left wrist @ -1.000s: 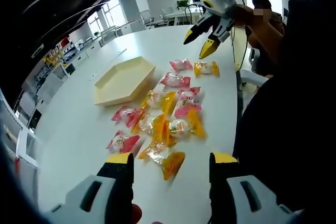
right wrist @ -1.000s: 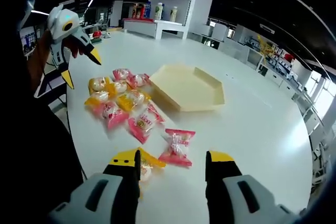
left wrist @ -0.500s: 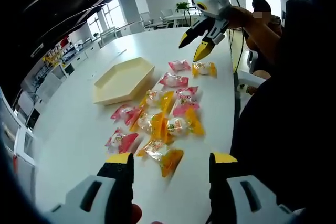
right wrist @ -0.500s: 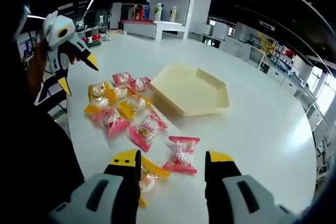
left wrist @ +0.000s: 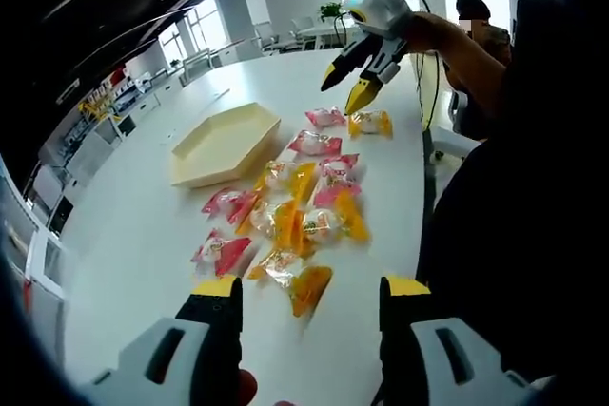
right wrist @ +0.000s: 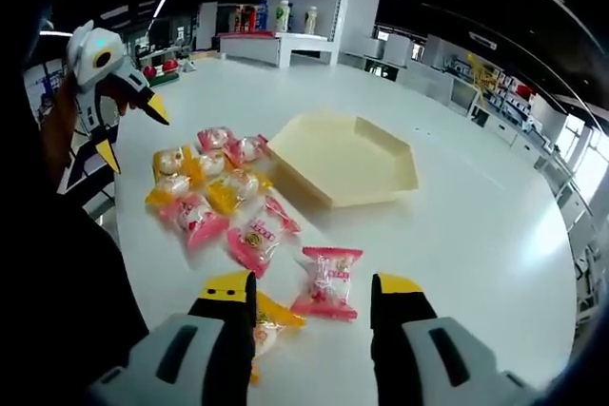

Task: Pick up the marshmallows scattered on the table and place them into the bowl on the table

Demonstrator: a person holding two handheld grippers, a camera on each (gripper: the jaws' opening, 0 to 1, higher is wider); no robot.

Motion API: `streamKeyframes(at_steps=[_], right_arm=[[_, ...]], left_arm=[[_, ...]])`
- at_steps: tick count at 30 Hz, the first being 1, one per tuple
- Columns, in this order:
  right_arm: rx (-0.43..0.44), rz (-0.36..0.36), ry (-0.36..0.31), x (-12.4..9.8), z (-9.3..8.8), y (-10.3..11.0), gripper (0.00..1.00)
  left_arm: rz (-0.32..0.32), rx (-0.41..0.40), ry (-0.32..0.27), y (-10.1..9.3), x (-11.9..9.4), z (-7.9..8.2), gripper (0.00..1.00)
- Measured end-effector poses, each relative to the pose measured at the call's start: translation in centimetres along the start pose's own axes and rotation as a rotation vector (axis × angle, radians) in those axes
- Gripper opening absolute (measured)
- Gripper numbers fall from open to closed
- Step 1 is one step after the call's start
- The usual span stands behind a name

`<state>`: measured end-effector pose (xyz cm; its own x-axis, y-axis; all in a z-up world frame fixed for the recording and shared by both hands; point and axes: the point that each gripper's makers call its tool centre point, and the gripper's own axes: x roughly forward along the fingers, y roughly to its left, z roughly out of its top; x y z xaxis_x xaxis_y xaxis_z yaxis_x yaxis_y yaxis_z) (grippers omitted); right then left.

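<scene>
The left gripper [left wrist: 309,294] has its jaws wide apart with nothing in them, and an orange marshmallow [left wrist: 309,289] lies on the table [left wrist: 143,225] just past its tips. The right gripper [right wrist: 312,290] is spread wide and empty too, with a pink marshmallow [right wrist: 326,280] between its tips. More wrapped marshmallows [right wrist: 214,192] lie beyond, beside the hexagon bowl [right wrist: 347,157].

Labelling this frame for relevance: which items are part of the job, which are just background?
Job:
- wrapped marshmallows, pink and yellow packets scattered on the table
- hexagonal bowl, nothing in it yet
- left gripper and right gripper, both open, holding nothing

Background:
- shelf with bottles
- office chairs
</scene>
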<state>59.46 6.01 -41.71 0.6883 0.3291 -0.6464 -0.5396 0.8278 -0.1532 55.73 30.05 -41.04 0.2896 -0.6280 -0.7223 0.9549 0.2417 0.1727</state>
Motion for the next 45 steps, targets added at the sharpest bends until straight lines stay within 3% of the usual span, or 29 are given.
streamKeyframes(at_steps=[8,15,33,41,45], right_arm=[[-0.008,0.026,0.013,0.4,-0.1,0.5,0.48],[-0.008,0.003,0.026,0.7,-0.2,0.0,0.49],[-0.008,0.007,0.045,1.0,-0.7,0.0,0.49],[0.002,0.003,0.046,1.3,-0.7,-0.3,0.50],[0.001,0.007,0.051,1.5,-0.8,-0.4,0.50]], left_arm=[[0.002,-0.001,-0.002,0.2,0.0,0.1,0.58],[-0.004,0.010,-0.015,-0.1,-0.1,0.7,0.58],[-0.003,0.016,-0.004,-0.2,0.0,0.3,0.58],[-0.011,0.037,-0.026,-0.6,-0.4,1.1,0.58],[0.003,0.036,-0.008,-0.2,-0.4,0.6,0.58]])
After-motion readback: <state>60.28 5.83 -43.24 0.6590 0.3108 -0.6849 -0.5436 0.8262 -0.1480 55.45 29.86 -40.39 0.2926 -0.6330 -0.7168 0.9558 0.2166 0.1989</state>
